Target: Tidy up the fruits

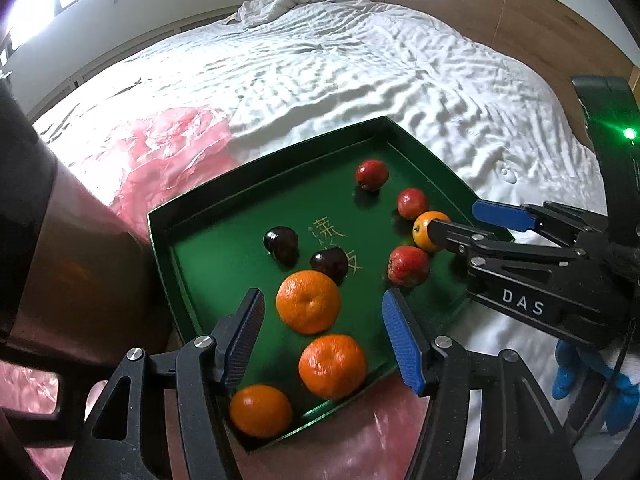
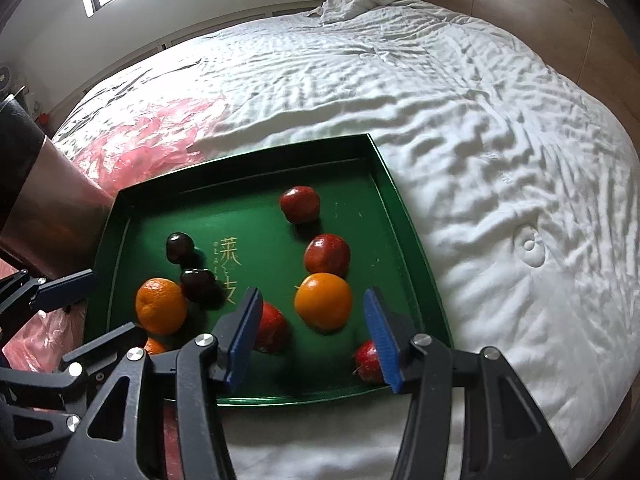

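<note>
Now, both my tools spread and empty, left tool [image 1: 322,340] and right tool [image 2: 312,336] above glossy green square tray [image 2: 384,168] on rumpled white bed [image 2: 480,140], holding round oranges [image 2: 323,301], red apples [image 2: 327,255], dark plums [image 2: 180,247].

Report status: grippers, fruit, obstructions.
Left gripper open, empty. Right gripper open above an orange. All fruit in green tray. Nothing in the way.

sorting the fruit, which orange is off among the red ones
The round orange between the right gripper's open jaws: red fruits surround it, while the other oranges cluster at the green tray's left side.
</note>
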